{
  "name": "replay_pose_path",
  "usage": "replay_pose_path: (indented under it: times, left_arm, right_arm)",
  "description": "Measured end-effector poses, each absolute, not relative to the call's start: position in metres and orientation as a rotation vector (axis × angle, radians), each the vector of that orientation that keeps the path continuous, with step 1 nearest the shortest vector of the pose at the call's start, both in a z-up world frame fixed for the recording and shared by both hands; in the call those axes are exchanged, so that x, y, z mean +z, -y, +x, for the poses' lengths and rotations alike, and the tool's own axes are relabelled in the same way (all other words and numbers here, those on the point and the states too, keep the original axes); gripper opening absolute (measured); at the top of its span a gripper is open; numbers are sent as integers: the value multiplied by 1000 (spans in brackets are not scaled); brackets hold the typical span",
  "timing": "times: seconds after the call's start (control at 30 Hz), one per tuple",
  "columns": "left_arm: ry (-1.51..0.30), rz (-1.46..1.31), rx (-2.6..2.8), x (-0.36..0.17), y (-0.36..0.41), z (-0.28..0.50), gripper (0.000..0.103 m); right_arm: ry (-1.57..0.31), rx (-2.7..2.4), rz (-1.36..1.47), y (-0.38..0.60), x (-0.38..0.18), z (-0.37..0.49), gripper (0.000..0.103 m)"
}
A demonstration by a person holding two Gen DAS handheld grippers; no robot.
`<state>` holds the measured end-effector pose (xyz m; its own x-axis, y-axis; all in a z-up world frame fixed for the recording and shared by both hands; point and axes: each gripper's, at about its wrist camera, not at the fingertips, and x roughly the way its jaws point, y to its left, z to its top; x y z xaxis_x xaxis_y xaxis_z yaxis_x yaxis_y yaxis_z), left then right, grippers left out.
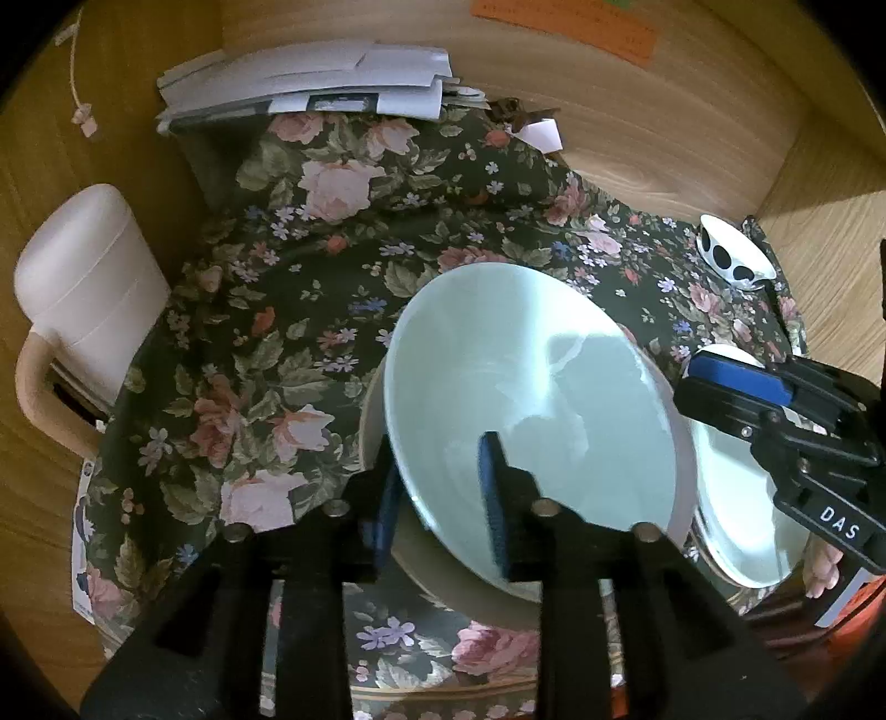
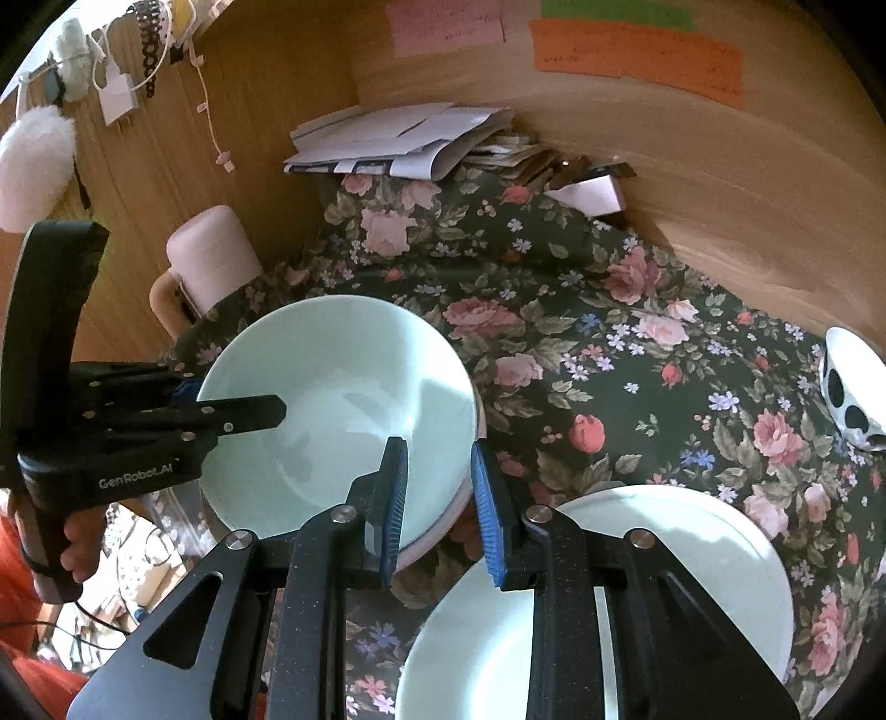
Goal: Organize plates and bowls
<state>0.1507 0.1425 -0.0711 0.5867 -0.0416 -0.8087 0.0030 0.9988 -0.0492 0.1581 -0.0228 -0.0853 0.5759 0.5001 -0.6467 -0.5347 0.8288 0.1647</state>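
here, left tongs [image 1: 443,498] clamp the pale bowl's [image 1: 526,387] near rim.
right tongs [image 2: 440,509] gape empty just right of it, above the plate [image 2: 692,548] at the bench's [image 2: 609,360] near edge.

My right wrist view cuts off the white plates [image 2: 692,554] at the bottom; the note writing [image 2: 637,50] blurs beyond reading.

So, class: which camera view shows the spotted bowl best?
The right wrist view, narrowly. The spotted bowl looks larger there and its black dots are clear, though the picture's right edge cuts it off. The left wrist view shows the whole bowl, rim and dots, but smaller, far off on the floral cloth.
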Motion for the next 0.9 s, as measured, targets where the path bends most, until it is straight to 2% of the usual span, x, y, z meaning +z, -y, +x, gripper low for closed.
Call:
replay_pose_path:
  times: [0.07,0.17,0.3,0.7,0.8,0.87,0.9]
  left_arm:
    - [-964,-67,-56,-70,-142,154,45]
    - [-965,-75,-49,-65,-141,156,49]
    - [-856,-26,-33,-44,-135,147,64]
    - [-716,72,-67,-11,-88,149,73]
    - [-692,77,-101,-1,-69,156,73]
    - [-679,82,-128,4,-55,162,74]
    - [-675,82,-138,6,-49,165,76]
  right_arm:
    - [-732,601,-49,26,-83,157,23]
    - [-722,591,-44,32,-81,156,23]
    - [-713,578,-30,42,-78,157,24]
    - [-662,463,14,96,-62,160,24]
    - [-634,405,19,118,-52,160,31]
    - [-605,355,21,134,-42,159,42]
    - [-592,331,19,141,-38,159,43]
